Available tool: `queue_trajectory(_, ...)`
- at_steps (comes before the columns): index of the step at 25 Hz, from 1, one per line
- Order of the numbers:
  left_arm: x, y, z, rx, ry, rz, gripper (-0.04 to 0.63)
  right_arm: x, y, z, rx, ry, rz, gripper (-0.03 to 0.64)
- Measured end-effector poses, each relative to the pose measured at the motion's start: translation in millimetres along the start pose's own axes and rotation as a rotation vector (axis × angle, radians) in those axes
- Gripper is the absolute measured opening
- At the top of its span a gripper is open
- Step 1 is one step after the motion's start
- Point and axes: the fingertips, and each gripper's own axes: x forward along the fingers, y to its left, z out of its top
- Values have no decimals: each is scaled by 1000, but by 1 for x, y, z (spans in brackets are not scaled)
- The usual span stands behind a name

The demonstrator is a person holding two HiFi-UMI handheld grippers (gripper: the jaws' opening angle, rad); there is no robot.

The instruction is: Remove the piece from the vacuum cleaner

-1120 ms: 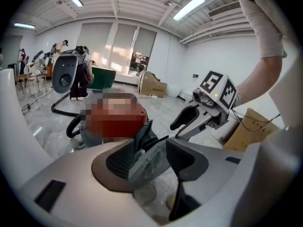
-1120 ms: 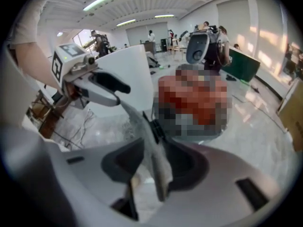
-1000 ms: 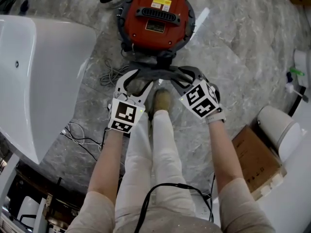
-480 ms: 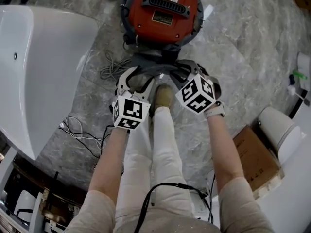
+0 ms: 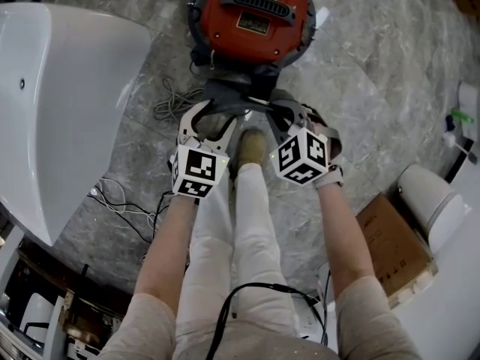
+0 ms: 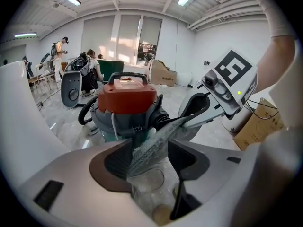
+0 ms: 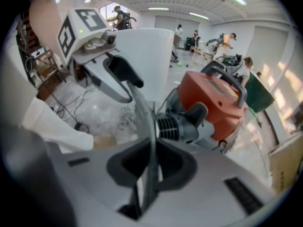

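A red-topped vacuum cleaner (image 5: 255, 13) stands on the marble floor. A grey mesh fabric piece (image 5: 232, 96) hangs from its front inlet. My left gripper (image 5: 206, 126) is open, its jaws just opened wider; the mesh piece (image 6: 151, 145) runs loosely between them and neither pad presses on it. My right gripper (image 5: 289, 122) comes in from the right. Its jaws have just been closing, and in the right gripper view (image 7: 150, 167) they pinch the piece's thin edge (image 7: 144, 122). Behind it sits the vacuum's ribbed inlet (image 7: 173, 126).
A white bathtub (image 5: 60, 103) fills the left side, with loose cables (image 5: 127, 208) beside it. The person's shoe (image 5: 251, 148) stands just below the piece. A cardboard box (image 5: 394, 250) and a white toilet (image 5: 431, 193) lie at the right. Other people stand far back.
The right gripper has rolled and its jaws have closed onto the grey piece. The left gripper has sunk a little, with the piece between its open jaws.
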Motion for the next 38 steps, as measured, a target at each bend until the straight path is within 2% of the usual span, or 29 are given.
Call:
queue_trajectory(17, -13, -6, -11, -47, -11, 31, 236, -9, 27, 6, -33, -24, -26, 40)
queue_trajectory(25, -35, -32, -11, -22, -2, 23, 236, -40, 50, 1, 7, -43, -5, 40)
queue_trajectory(29, -66, -47, 10, -19, -25, 20, 235, -67, 58, 12, -4, -60, 14, 40)
queue_trajectory(38, -139, -72, 103, 19, -150, -28, 233, -149, 76, 54, -25, -97, 53, 40)
